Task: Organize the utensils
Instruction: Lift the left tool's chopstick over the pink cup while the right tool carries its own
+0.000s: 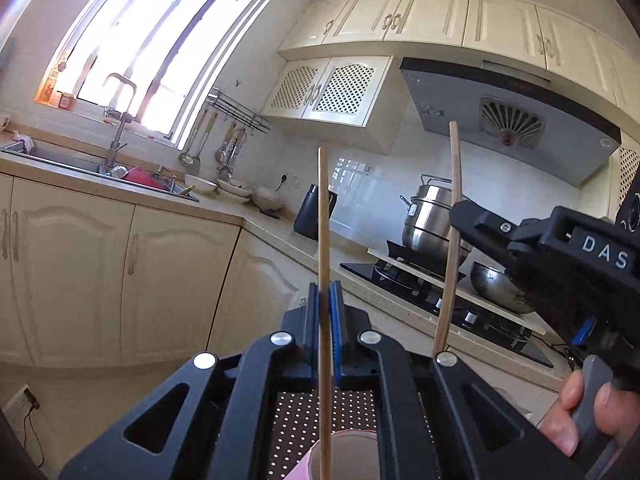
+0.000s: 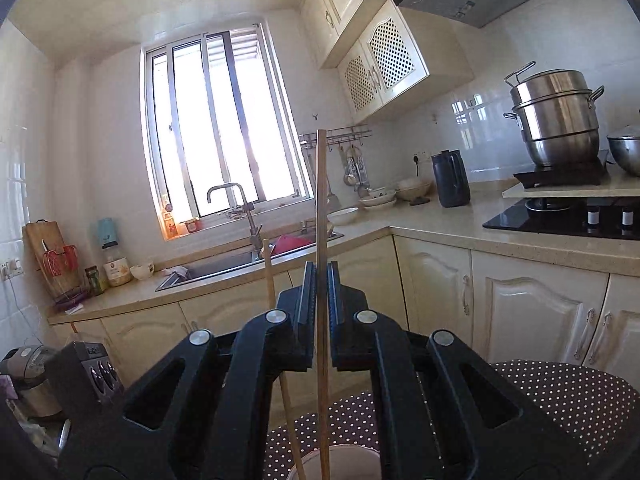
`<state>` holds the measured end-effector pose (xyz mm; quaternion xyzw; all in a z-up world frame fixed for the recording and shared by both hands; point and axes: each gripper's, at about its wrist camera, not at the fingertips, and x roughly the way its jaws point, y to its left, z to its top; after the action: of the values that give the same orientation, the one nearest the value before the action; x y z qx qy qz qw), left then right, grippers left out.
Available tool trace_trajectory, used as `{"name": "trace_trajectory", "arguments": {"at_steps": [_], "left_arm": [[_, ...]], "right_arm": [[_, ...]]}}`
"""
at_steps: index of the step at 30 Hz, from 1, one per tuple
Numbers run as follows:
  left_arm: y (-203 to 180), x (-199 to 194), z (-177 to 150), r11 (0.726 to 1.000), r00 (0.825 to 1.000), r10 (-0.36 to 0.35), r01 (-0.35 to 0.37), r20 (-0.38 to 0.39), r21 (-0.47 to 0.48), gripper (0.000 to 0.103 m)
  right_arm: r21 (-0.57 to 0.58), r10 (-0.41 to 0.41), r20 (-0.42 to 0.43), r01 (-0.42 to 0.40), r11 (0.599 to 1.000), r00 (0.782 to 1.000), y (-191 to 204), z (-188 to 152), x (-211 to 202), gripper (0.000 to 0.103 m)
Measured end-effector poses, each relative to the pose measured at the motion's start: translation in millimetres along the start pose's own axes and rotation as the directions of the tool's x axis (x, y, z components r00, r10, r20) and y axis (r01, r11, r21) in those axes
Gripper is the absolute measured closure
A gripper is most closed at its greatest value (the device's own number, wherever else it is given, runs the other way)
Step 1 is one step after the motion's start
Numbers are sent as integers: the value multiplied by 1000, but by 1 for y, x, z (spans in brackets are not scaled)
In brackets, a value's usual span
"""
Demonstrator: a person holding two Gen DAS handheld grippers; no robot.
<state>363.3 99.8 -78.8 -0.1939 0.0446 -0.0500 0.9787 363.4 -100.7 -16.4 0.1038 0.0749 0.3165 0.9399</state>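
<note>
Now both my tongs, left [image 1: 325, 304] and right [image 2: 321, 280], pinch upright thin wooden chopsticks [image 1: 323, 216]; next, lower them into the pink round cup [image 1: 344, 456] at six o'clock.

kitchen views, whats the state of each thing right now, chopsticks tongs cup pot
left tongs: shut on a chopstick, upright
right tongs: shut on other chopstick, upright
cup: below both chopsticks, open top
pot: on stove, lidded

- Left gripper [image 1: 325, 300] points level, jaws clamped on an upright chopstick [image 1: 323, 216].
- Right gripper [image 2: 319, 292] points level, clamped on another chopstick [image 2: 321, 200]; a hand [image 1: 580, 416] grips its handle.
</note>
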Motion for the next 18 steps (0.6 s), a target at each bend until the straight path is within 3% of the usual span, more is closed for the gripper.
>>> {"name": "trace_trajectory", "arguments": {"at_steps": [18], "left_arm": [[2,2,-23,999,998,-39,40,-45,22,98]], "right_arm": [[-19,-3,-56,2,1000,998,-7,-31,-2,97]]}}
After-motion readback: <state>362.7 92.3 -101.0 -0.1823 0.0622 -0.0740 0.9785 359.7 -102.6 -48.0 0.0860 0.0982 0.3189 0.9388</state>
